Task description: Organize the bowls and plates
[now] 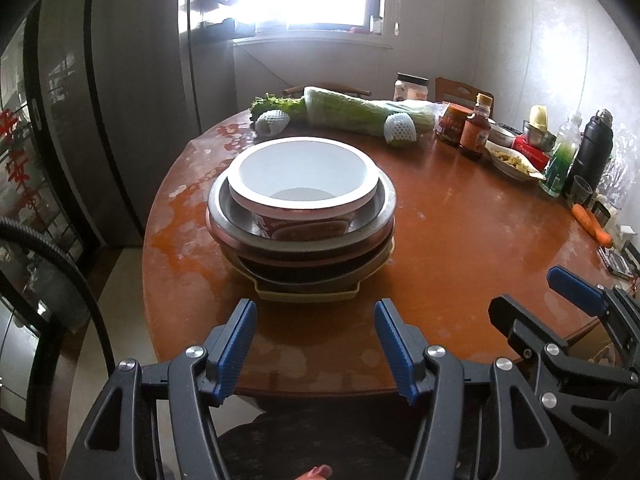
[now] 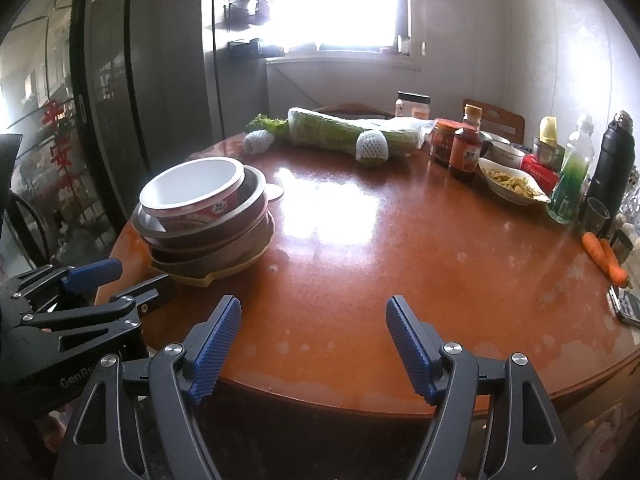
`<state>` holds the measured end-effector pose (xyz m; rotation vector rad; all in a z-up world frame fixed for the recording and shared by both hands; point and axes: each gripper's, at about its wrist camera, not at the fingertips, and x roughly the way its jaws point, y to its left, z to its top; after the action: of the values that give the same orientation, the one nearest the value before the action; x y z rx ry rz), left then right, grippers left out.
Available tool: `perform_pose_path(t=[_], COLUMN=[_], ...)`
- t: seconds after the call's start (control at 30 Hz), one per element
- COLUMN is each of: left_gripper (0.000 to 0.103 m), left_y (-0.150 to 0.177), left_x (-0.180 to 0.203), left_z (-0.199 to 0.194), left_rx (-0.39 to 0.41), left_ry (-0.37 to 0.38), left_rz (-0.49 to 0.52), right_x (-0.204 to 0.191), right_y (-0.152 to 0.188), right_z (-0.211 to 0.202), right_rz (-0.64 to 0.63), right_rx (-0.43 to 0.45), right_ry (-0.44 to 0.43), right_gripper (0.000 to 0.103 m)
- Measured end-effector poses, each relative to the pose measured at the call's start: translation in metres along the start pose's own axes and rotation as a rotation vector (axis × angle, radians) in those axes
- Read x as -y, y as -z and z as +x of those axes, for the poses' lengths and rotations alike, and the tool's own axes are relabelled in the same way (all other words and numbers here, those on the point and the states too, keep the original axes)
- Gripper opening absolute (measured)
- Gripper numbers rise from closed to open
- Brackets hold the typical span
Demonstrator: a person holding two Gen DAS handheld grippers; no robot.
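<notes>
A stack of dishes (image 1: 302,248) stands on the round brown table (image 1: 460,248). On top sits a white-lined red bowl (image 1: 304,178), inside a metal bowl (image 1: 224,204), above dark plates and a yellow tray (image 1: 306,295). The stack also shows at the left in the right wrist view (image 2: 208,232). My left gripper (image 1: 316,344) is open and empty, just in front of the stack. My right gripper (image 2: 314,344) is open and empty over the table's front edge, to the right of the stack; it also shows in the left wrist view (image 1: 576,292).
At the back lie a wrapped cabbage (image 2: 348,132), lettuce and netted fruit (image 2: 372,148). At the right stand sauce bottles (image 2: 466,152), a dish of food (image 2: 512,180), a green bottle, a black flask (image 2: 612,168), carrots (image 2: 604,256) and a phone. A dark fridge (image 2: 120,100) stands at the left.
</notes>
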<state>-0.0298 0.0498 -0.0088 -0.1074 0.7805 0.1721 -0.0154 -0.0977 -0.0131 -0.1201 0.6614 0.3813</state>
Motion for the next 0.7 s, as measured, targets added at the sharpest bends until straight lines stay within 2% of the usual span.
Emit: perform_pose_path(t=[0.7], left_gripper=[0.061], left_y=[-0.0007], left_x=[-0.0040], left_z=[0.0012], left_rx=[-0.011], left_ry=[-0.015], left_rz=[-0.008], right_x=[-0.0043], right_y=[0.0008], right_z=[0.0012], right_rz=[-0.017], right_rx=[-0.008], right_ry=[0.003], right_gripper=[0.076])
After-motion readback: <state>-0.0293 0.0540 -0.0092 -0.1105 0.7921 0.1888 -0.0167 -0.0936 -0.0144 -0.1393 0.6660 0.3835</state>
